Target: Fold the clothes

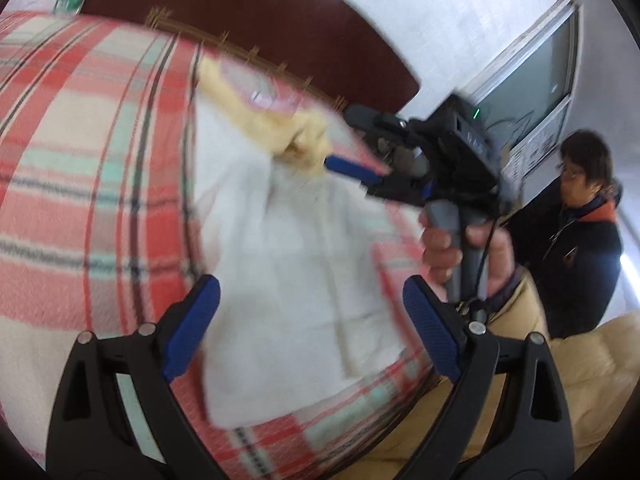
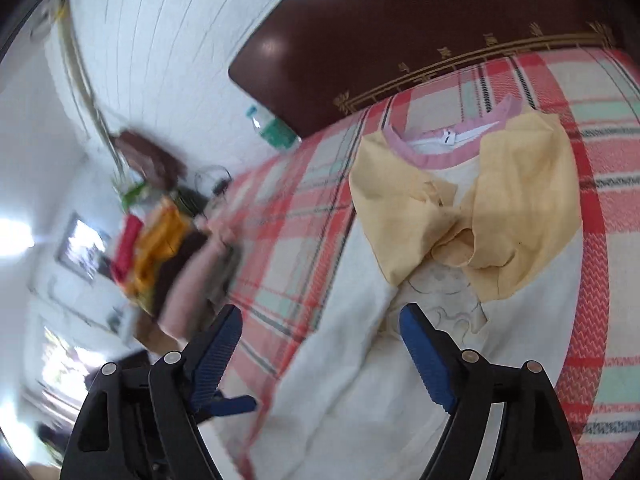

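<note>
A plaid bed (image 2: pixel 304 216) carries a white shirt (image 2: pixel 360 360), its yellow sleeves (image 2: pixel 504 216) folded across the chest. Both the left gripper (image 1: pixel 312 332) and the right gripper (image 2: pixel 320 356) hover over it, fingers spread and empty. The loosely laid sleeves may slip open if a finger snags the cloth.

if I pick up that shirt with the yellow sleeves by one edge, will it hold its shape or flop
Probably flop. The shirt lies limp on the plaid blanket, and its yellow sleeves sag into soft creases where they are folded in, so the cloth looks thin and unstiffened. It likely weighs little. The folded sleeves would probably fall open, since nothing pins them.
</note>
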### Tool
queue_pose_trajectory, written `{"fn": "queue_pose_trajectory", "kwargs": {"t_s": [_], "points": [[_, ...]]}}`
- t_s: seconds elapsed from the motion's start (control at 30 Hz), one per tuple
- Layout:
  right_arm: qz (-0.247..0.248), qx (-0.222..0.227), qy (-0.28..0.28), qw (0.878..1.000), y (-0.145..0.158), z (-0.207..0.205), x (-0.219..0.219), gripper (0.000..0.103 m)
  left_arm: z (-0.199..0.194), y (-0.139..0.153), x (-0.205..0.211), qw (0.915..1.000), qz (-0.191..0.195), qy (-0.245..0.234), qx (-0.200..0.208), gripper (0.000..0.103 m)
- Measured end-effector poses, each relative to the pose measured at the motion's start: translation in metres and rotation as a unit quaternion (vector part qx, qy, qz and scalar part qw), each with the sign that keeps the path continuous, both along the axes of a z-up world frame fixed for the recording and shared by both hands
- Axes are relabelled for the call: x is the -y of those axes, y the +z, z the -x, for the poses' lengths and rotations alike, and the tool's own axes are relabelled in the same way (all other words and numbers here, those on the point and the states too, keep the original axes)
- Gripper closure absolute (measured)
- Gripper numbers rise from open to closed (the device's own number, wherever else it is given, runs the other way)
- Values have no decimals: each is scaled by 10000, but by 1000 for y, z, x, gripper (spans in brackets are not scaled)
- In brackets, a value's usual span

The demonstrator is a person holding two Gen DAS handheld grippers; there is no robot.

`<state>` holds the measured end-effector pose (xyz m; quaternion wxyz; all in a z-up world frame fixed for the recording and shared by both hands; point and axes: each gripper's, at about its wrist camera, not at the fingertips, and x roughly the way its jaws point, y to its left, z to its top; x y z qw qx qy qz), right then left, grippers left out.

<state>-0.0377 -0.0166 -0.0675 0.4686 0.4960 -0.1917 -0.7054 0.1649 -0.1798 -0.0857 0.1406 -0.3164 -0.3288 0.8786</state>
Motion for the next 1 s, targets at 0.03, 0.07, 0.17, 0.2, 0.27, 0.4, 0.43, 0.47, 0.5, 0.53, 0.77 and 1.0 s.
{"fn": "queue_pose_trajectory", "kwargs": {"t_s": [0.03,0.07,0.17,0.2,0.27,0.4,0.43,0.47,0.5,0.53,0.77,1.0], "points": [[193,68,-139,9997,4,2,-10,18,2,5,1,9998,-119,-11,-183,1],[383,135,-274,9988,8,4,-20,18,6,8,1,9994,-163,-10,-290,1],[725,142,-226,9970,15,-4,-37,12,17,4,-3,9999,13,-24,-111,1],[504,-66,-185,9985,17,-12,-39,8,18,0,-2,10000,14,-22,-16,1],[-7,-459,-69,9989,19,-28,-43,4,18,-10,0,9998,-5,0,175,1],[-1035,-928,402,9895,-2,-72,-56,3,1,-31,8,9981,3,126,596,1],[-1208,-961,421,9871,-8,-80,-61,3,-3,-36,9,9976,0,132,678,1],[-1246,-930,371,9871,-13,-86,-70,3,-8,-40,11,9970,-3,139,759,1],[-1185,-814,331,9891,-19,-89,-78,3,-11,-44,12,9965,-5,147,821,1],[-1118,-666,258,9912,-23,-91,-85,3,-13,-46,12,9961,-10,158,864,1],[-1260,-505,-327,9902,-25,-80,-93,3,-12,-33,10,9946,-122,509,899,1],[-440,427,-892,9941,20,-41,-104,2,-1,19,8,9956,77,595,724,1]]}}
